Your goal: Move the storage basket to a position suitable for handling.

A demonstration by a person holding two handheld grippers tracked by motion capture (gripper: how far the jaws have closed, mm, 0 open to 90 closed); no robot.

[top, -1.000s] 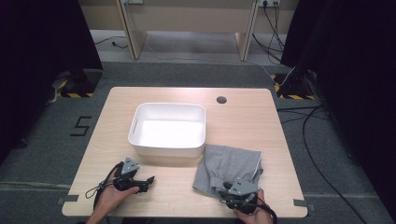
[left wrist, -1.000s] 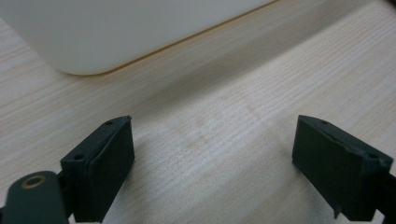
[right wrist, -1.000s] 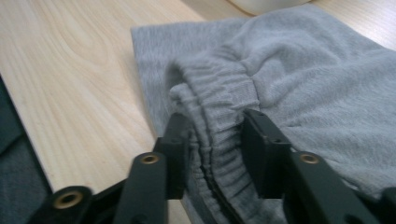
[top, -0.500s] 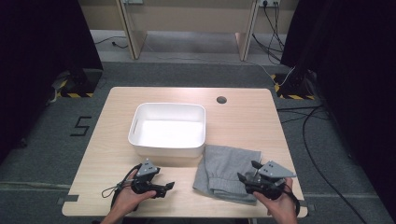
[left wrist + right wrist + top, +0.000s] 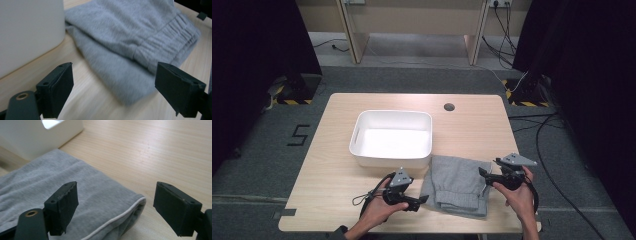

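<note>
High view: table holds a white bin, and the folded grey sweatpants lie flat just in front of the bin's right corner, between the two grippers. They look soft, light and floppy with no stiff edge, so I'd pinch the thick elastic waistband or the piped hem, both corners at once or they'll sag open. Left gripper open and empty; right gripper jaws have just been opening, nothing between them.

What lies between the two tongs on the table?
In the high view, the folded grey garment lies between the left tongs and the right tongs.
</note>
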